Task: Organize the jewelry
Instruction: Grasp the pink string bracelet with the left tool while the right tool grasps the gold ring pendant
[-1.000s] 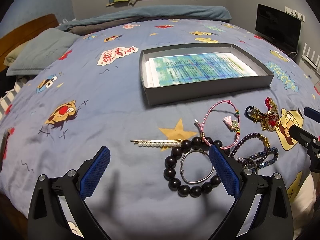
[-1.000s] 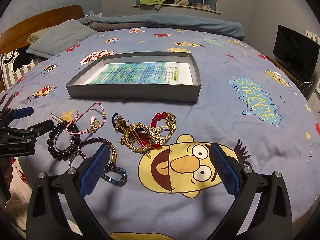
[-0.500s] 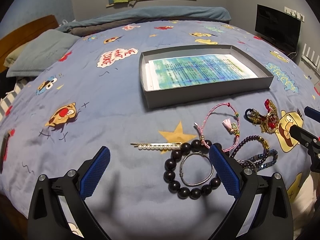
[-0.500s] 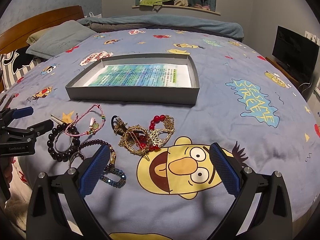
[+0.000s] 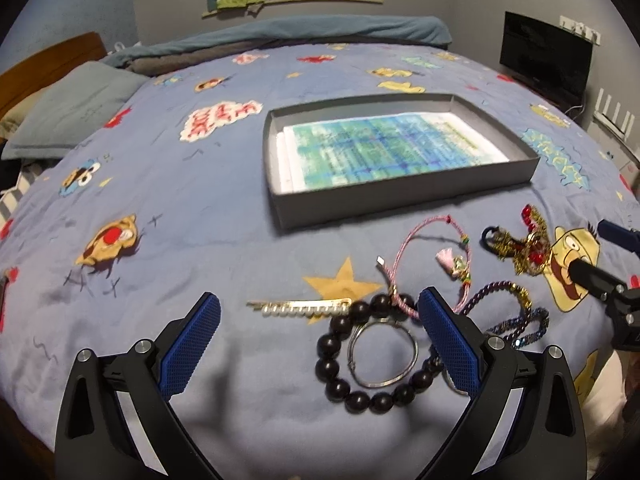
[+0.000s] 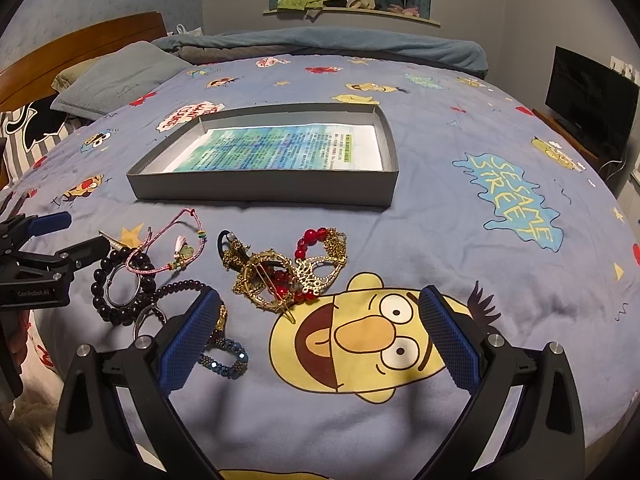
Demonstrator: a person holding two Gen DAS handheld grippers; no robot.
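Jewelry lies on the blue bedspread in front of a shallow grey box (image 5: 404, 196) lined with printed paper, also in the right wrist view (image 6: 264, 190). A black bead bracelet (image 5: 340, 360) encircles a silver bangle (image 5: 382, 354); beside them lie a pearl hair clip (image 5: 300, 307), a pink cord bracelet (image 5: 428, 256), a purple bead bracelet (image 5: 504, 292) and a gold and red tangle (image 6: 284, 272). My left gripper (image 5: 318, 338) is open and empty, just short of the clip and beads. My right gripper (image 6: 320, 334) is open and empty, near the gold tangle and a blue bead bracelet (image 6: 224, 358).
Each gripper shows in the other's view, the right one at the right edge (image 5: 600, 276) and the left one at the left edge (image 6: 44, 256). Pillows (image 6: 116, 80) and a wooden headboard stand far left. A dark screen (image 6: 592, 104) stands at the right past the bed edge.
Both grippers have drifted slightly; the jewelry and box sit a little lower in the left view. Nothing was taken hold of or moved.
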